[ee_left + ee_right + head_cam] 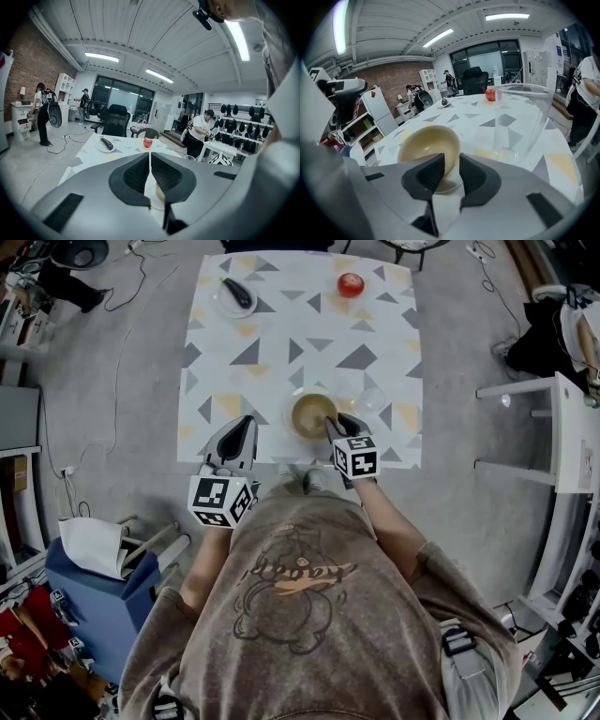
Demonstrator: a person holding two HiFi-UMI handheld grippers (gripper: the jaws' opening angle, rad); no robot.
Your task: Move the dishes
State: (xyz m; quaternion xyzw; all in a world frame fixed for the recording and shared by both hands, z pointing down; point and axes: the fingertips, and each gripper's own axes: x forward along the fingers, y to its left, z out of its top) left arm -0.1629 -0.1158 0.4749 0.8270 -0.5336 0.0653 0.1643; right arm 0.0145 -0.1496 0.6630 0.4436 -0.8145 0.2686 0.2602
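While the tan bowl (312,413) (429,145) sat by the near edge of the table (281,352), the right gripper (339,423) (451,171) was clamped on its rim, one pad inside, one outside; the left gripper (236,432) (150,173) hovered over that same table edge, jaws pressed together, empty

Long ceiling strip lamps (101,57) light the room from above, and the nearest lamp (236,40) blows out to white glare. The head view is even, cool and rather flat, with only faint shadows on the bench (281,381). Both gripper views bow straight lines and fall to black at the corners. The left tongs (150,157) and right tongs (451,159) look soft so close to the lens. The tan bowl (424,145) is sharper, and the glass dish (525,117) carries pale reflections.
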